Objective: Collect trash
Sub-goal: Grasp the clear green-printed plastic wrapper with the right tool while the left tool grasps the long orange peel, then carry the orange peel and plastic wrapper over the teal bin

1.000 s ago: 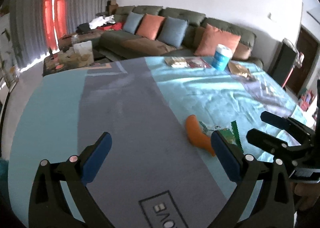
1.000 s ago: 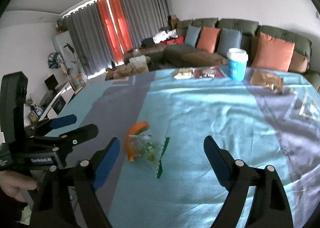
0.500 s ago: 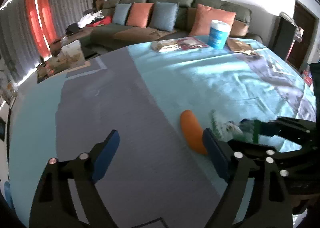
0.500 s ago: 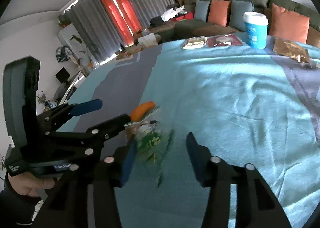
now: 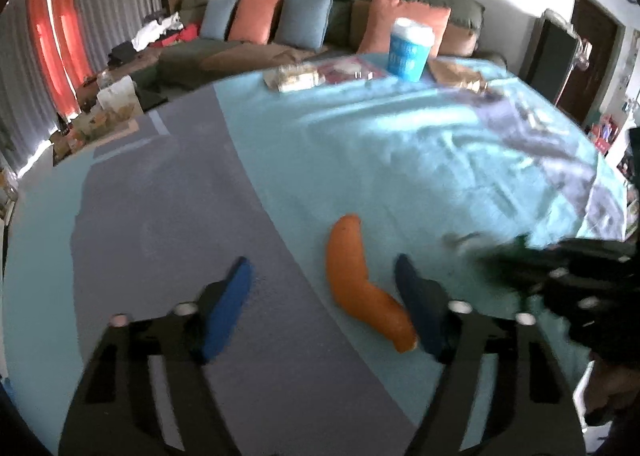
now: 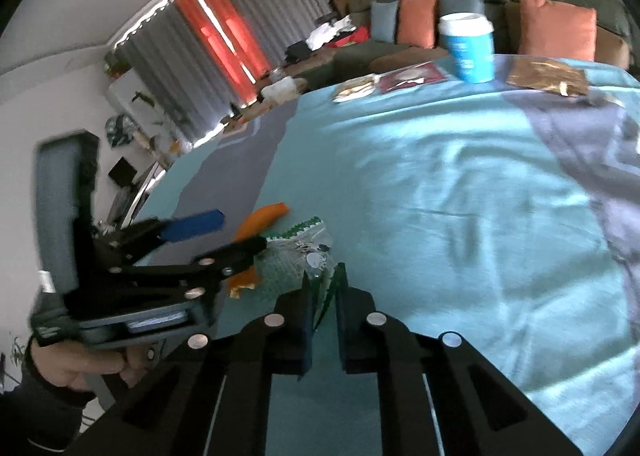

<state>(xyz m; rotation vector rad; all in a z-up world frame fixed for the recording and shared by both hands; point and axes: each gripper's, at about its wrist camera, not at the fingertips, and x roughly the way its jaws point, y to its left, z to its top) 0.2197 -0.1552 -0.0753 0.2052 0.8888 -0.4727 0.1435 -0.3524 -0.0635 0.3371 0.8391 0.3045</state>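
Observation:
An orange peel-like piece of trash lies on the blue tablecloth. My left gripper is open, and its right finger touches the orange piece's near end. My right gripper is shut on a clear wrapper with a green zigzag edge, just right of the orange piece. The left gripper also shows in the right wrist view beside the wrapper. The right gripper appears blurred at the right of the left wrist view.
At the table's far side stand a blue and white cup, a pale snack bag, a red packet and a brown foil wrapper. A sofa with cushions lies beyond.
My right gripper has closed on the clear wrapper. My left gripper has moved forward and right until the orange piece lies against its right finger.

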